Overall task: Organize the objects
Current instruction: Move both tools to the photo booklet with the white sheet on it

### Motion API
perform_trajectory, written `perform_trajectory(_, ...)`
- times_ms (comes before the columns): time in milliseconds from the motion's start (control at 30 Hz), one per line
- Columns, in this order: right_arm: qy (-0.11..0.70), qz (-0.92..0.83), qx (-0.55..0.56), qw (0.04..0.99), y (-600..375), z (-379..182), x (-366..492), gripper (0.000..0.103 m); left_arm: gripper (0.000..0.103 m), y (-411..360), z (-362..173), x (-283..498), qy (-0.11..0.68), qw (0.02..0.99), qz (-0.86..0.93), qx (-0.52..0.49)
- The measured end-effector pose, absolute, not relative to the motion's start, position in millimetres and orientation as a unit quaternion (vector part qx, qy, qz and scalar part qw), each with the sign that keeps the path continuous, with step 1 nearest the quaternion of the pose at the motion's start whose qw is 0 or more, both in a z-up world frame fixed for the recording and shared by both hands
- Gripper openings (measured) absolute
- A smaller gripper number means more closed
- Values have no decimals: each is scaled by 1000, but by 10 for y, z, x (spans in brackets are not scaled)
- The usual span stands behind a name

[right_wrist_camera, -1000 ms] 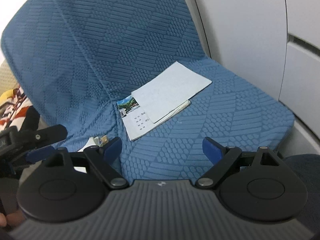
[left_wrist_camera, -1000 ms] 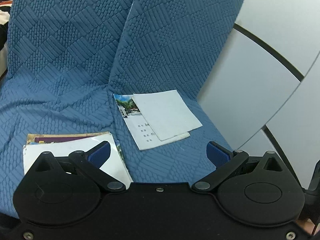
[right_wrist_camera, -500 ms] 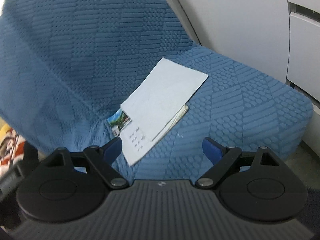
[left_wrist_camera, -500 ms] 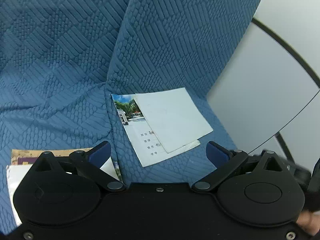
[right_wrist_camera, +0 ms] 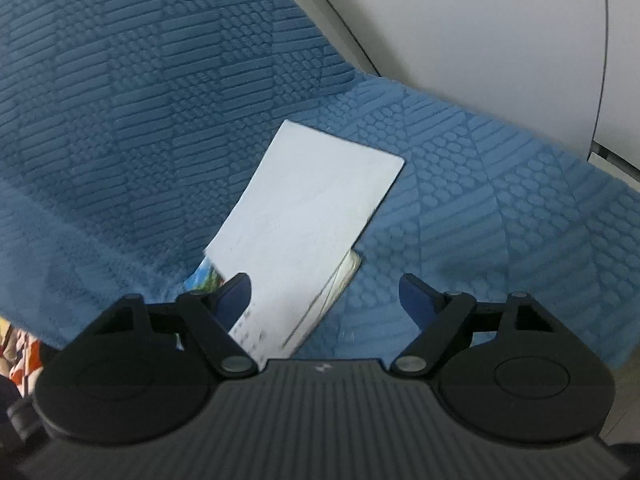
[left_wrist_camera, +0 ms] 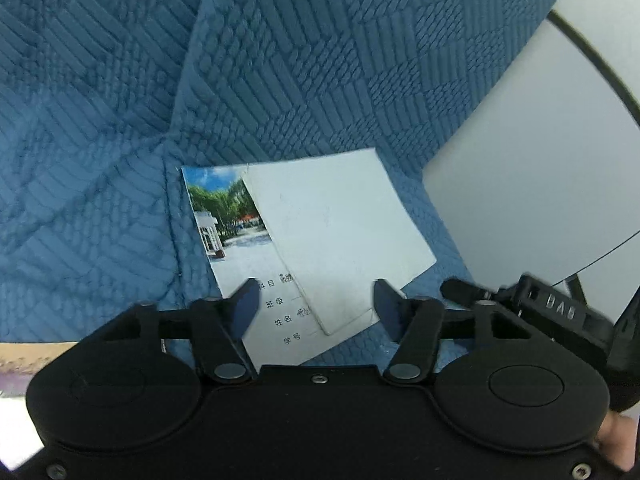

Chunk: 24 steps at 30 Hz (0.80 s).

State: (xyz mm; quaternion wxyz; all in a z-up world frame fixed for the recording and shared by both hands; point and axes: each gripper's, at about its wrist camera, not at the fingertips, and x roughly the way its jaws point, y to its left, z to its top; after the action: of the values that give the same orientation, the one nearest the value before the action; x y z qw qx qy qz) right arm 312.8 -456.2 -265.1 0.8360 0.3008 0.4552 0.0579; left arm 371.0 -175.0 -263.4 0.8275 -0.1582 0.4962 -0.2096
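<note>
Two booklets overlap on a blue quilted seat [left_wrist_camera: 120,220]. The lower one, a notebook [left_wrist_camera: 236,240] with a photo cover and printed lines, sits under a plain white booklet [left_wrist_camera: 336,232]. My left gripper [left_wrist_camera: 316,296] hovers over their near edge with its jaws closing. The booklets lie flat beneath the gap, and the pads press on nothing. In the right wrist view the white booklet [right_wrist_camera: 308,208] covers most of the notebook [right_wrist_camera: 204,276]. My right gripper [right_wrist_camera: 324,286] is just above the near end, its jaws wide and closing slightly, holding nothing.
A second stack of booklets [left_wrist_camera: 20,360] shows at the lower left edge of the left wrist view. White cabinet panels [left_wrist_camera: 540,160] stand right of the seat. A hand [left_wrist_camera: 612,436] and the other tool's black frame [left_wrist_camera: 560,304] are at the right. Striped cloth [right_wrist_camera: 16,344] lies at the left.
Both grippers have come forward and down toward the overlapping booklets, which now look much larger. The left jaws have narrowed sharply. The second stack has slid almost out of the left view.
</note>
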Motion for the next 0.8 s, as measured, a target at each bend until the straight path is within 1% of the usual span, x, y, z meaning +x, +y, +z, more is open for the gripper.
perform_trajectory(33, 456, 55, 303, 835, -4562, -2673, 3181, 82, 45, -1765, -2685, 3745, 504, 822, -213, -161)
perform_trajectory(100, 465, 50, 311, 827, -4570, -2737, 3287, 77, 36, -1797, -2793, 3807, 516, 811, -219, -167)
perform_trajectory(133, 470, 47, 317, 822, -4576, -2764, 3338, 75, 34, -1814, -2841, 3831, 521, 808, -220, -168)
perform_trajectory(167, 474, 46, 323, 818, -4578, -2796, 3393, 74, 28, -1831, -2882, 3851, 525, 804, -220, -169)
perform_trajectory(200, 476, 45, 327, 815, -4578, -2815, 3442, 73, 25, -1848, -2929, 3878, 529, 801, -221, -170)
perform_trajectory(300, 479, 38, 331, 813, -4567, -2852, 3572, 73, 22, -1873, -3037, 3946, 538, 793, -225, -178)
perform_trajectory(500, 493, 33, 354, 794, -4607, -2984, 3720, 73, 21, -1871, -3144, 4039, 551, 778, -237, -188)
perform_trajectory(800, 484, 41, 362, 796, -4514, -3007, 3827, 74, 18, -1859, -3252, 4104, 553, 773, -234, -207)
